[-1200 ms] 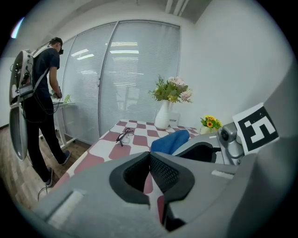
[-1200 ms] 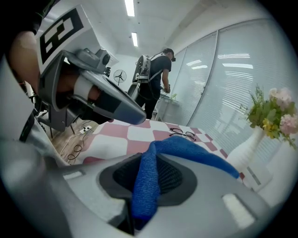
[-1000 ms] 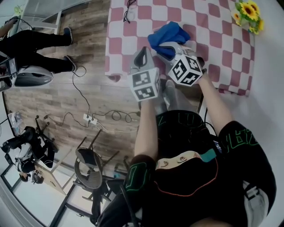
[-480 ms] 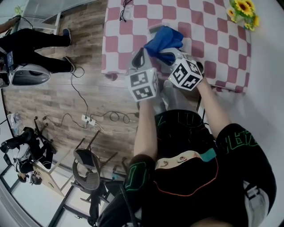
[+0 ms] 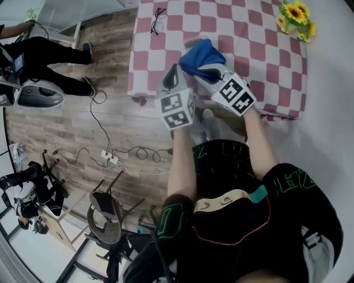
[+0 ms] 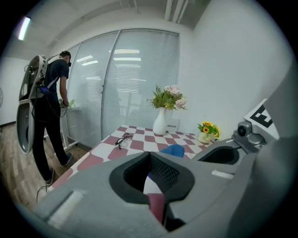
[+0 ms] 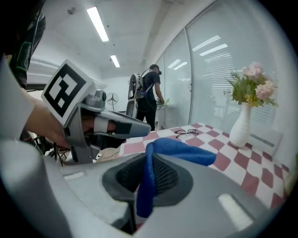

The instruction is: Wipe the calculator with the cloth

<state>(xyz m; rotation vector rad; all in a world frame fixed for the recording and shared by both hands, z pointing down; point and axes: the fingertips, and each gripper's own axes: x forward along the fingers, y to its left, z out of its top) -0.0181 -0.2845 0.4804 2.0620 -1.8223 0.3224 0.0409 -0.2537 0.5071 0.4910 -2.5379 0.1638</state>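
Bright blue cloth (image 5: 202, 54); dull red and white checks over the bench (image 5: 265, 50); grey left gripper (image 5: 172, 73) and right gripper (image 5: 203, 69), black-and-white square markers on both; yellow sunflowers (image 5: 294, 14); white vase (image 6: 160, 123); brown wood-grain floor (image 5: 105, 105)

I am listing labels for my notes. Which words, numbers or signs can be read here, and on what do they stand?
No words or numbers can be read.
Left marker cube and right marker cube: black-and-white square patterns, not letters.
Green print on the person's black clothes: too warped to read.
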